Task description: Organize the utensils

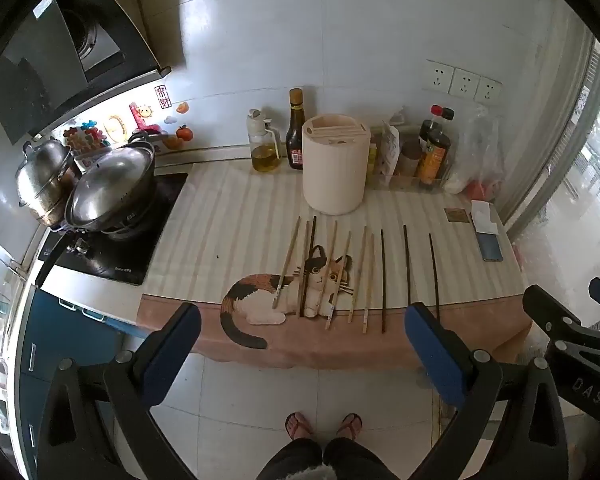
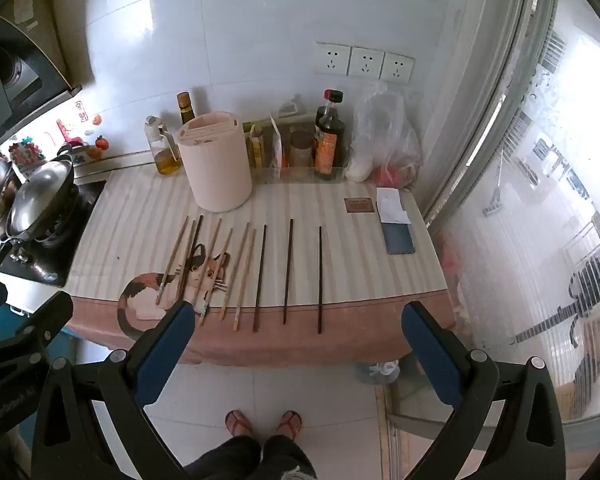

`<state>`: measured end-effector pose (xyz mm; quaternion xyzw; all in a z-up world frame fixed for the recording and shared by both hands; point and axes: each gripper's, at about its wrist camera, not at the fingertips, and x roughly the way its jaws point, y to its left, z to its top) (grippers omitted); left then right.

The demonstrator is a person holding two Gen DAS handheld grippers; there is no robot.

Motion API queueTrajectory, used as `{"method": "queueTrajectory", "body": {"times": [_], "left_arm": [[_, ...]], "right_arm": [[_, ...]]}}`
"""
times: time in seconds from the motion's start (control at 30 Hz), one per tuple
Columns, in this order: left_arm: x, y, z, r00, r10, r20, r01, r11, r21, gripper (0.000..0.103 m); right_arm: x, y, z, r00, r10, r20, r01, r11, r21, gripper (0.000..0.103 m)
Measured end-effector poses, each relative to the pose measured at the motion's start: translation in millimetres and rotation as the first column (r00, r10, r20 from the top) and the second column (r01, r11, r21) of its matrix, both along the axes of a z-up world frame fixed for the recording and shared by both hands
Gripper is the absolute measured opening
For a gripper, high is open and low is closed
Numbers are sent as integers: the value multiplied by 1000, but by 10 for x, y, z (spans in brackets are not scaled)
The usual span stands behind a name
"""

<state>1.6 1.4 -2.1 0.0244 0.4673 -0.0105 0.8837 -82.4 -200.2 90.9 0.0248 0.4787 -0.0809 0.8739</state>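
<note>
Both the left gripper [image 1: 302,322] and right gripper [image 2: 296,320] hover wide, empty, near the counter edge; chopsticks [image 1: 342,276] lie spread for sorting, near the far cream utensil holder [image 1: 336,164].

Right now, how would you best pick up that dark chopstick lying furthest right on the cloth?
Grip the rightmost dark chopstick near its thicker near end, which reaches the counter edge. Come from above with the open right gripper, jaws straddling it sideways. It lies flat, well apart from its neighbour, so there is room on both sides.
</note>
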Motion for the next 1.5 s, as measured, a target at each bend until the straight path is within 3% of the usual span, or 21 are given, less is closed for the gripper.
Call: {"method": "queueTrajectory", "body": {"times": [1.5], "left_arm": [[-17, -57, -20, 1000, -20, -2, 20, 1000, -7, 103]], "right_arm": [[54, 14, 29, 1000, 3, 8, -3, 1000, 3, 103]]}}
